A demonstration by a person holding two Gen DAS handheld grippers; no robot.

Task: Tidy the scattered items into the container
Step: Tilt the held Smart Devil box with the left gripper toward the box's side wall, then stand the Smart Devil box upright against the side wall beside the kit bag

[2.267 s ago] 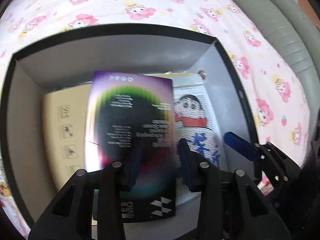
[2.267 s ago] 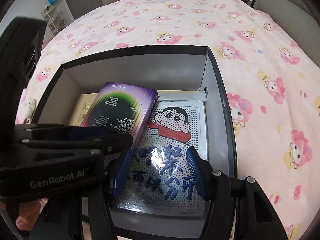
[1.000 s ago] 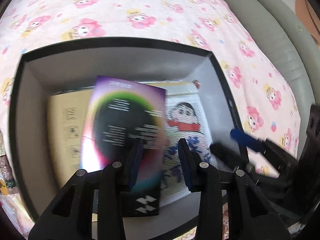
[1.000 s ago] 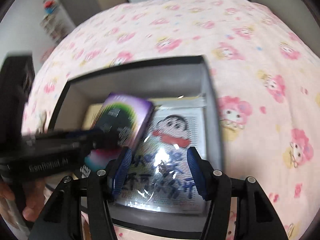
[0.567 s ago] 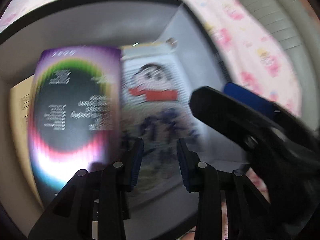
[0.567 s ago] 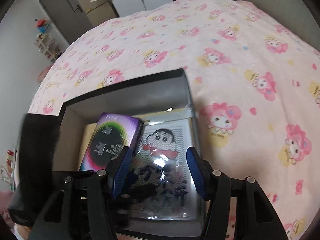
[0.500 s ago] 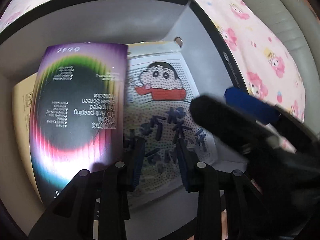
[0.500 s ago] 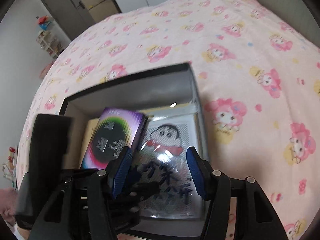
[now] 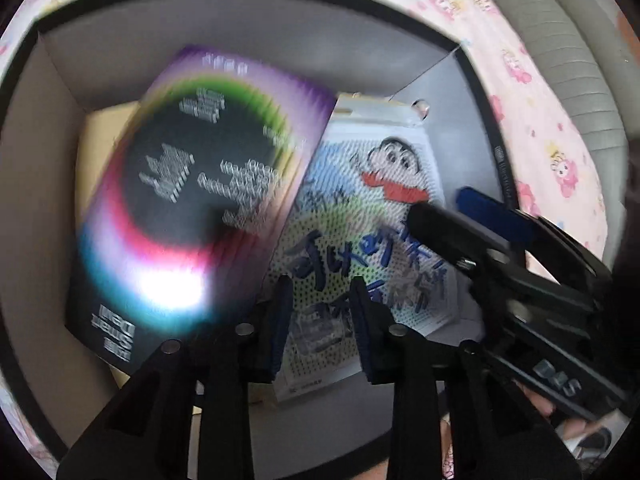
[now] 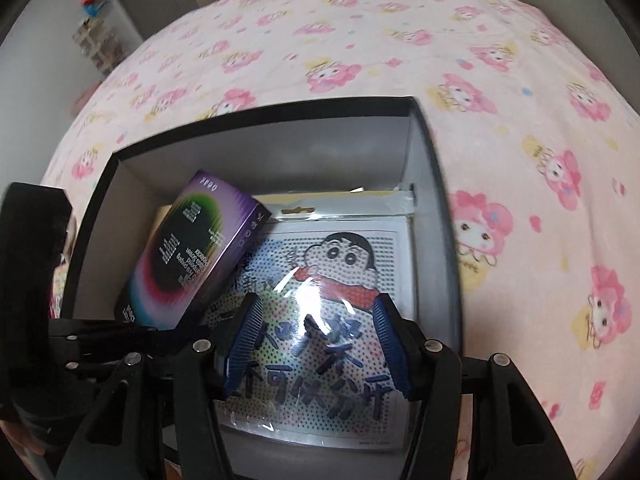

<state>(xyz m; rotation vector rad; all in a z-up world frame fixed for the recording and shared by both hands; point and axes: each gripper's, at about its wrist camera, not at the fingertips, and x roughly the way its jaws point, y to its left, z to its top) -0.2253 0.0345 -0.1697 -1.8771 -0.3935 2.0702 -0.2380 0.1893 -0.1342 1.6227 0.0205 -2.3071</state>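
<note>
A black container with grey inner walls (image 9: 240,32) (image 10: 260,152) sits on a bed. Inside, a purple box (image 9: 192,208) (image 10: 196,256) lies tilted on a flat beige carton (image 9: 104,132) (image 10: 160,216). Beside it on the right lies a cartoon bead-art pack (image 9: 396,184) (image 10: 344,264) in glossy plastic. My left gripper (image 9: 320,320) (image 10: 160,330) hangs open over the pack's near left part, just right of the purple box, with nothing between its pads. My right gripper (image 10: 318,344) (image 9: 476,224) is open above the pack's lower half, also gripping nothing.
A pink bedspread with cartoon figures (image 10: 400,40) surrounds the container. A grey padded edge (image 9: 560,60) runs along the bed's right side. Shelves and cardboard boxes (image 10: 100,48) stand far back. A hand (image 9: 540,400) shows under the right gripper.
Both grippers have sunk closer to the container's contents. The left one has shifted right, from over the purple box to over the pack. The jaws' gaps look about the same.
</note>
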